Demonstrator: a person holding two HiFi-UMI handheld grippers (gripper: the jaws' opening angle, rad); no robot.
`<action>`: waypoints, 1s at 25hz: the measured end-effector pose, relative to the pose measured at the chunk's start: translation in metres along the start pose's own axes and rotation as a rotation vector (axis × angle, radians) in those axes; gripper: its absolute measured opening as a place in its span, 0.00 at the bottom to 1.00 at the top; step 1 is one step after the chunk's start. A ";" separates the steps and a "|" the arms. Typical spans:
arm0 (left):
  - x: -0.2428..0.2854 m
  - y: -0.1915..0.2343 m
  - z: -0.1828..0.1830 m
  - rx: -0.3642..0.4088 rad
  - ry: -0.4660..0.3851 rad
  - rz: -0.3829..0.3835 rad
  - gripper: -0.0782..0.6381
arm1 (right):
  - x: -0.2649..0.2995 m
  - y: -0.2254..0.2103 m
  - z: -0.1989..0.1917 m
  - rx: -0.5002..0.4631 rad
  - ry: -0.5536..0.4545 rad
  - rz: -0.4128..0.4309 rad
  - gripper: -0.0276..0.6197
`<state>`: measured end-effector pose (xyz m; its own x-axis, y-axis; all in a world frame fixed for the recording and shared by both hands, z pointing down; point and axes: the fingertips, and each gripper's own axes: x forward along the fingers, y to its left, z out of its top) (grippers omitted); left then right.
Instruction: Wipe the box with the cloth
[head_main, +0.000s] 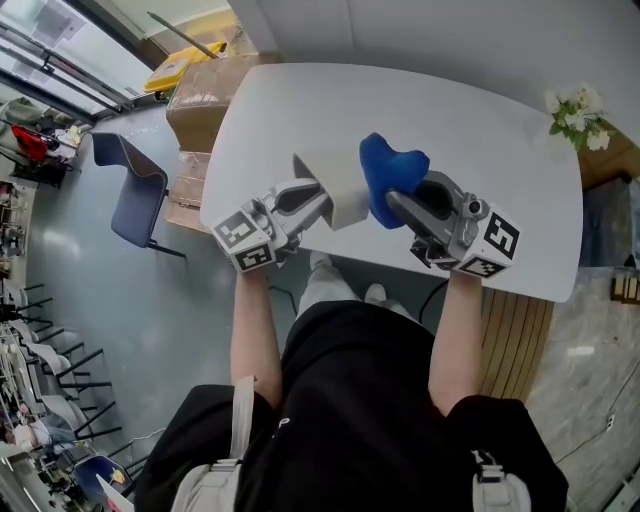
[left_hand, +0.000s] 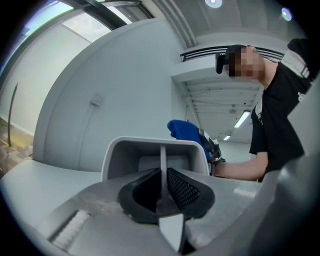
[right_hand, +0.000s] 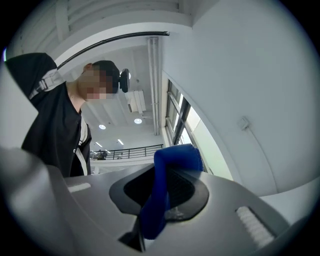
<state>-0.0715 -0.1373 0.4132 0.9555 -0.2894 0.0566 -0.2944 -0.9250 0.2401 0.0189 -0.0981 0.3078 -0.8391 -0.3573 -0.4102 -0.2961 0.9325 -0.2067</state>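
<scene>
The person stands at the near edge of the white table (head_main: 400, 110) with both tools raised in front of them, and the wiping looks to be only at its start. The left gripper (head_main: 318, 200) is clamped tight on a thin wall of the pale grey box (head_main: 338, 188). In the left gripper view its jaws (left_hand: 162, 192) pinch that wall edge-on, and the open box (left_hand: 155, 155) faces the camera. The box seems to be held up over the table's front edge, not resting on it. The right gripper (head_main: 395, 205) is closed on the blue cloth (head_main: 390, 178), and its own view shows a fold of cloth (right_hand: 172, 170) squeezed between the jaws (right_hand: 160, 200) with the rest bunched above them. From overhead the cloth sits right against the box's right side, touching or very nearly so. In the left gripper view the cloth (left_hand: 187, 132) pokes up from behind the far wall. I cannot tell whether any face has been rubbed yet, since nothing on the box shows dirt or a wiped patch, so I'd guess most of the surfaces remain to be done. Nothing on the table gets in the way. A blue-grey chair (head_main: 135, 190) and some cardboard cartons (head_main: 200, 95) stand off to the left on the floor, and white flowers (head_main: 575, 110) sit at the far right corner, all well apart from the work.
</scene>
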 end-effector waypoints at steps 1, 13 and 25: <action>0.002 0.000 -0.004 0.005 0.018 0.000 0.17 | -0.001 -0.003 -0.001 -0.004 0.003 -0.023 0.13; 0.034 0.013 -0.065 0.150 0.405 0.005 0.17 | -0.028 -0.054 0.014 -0.020 -0.084 -0.335 0.13; 0.058 0.031 -0.114 0.253 0.673 -0.077 0.17 | -0.051 -0.091 0.031 -0.089 -0.103 -0.565 0.13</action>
<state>-0.0235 -0.1544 0.5344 0.7533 -0.0824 0.6525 -0.1429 -0.9889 0.0402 0.1025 -0.1662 0.3196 -0.4924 -0.7998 -0.3433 -0.7261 0.5950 -0.3447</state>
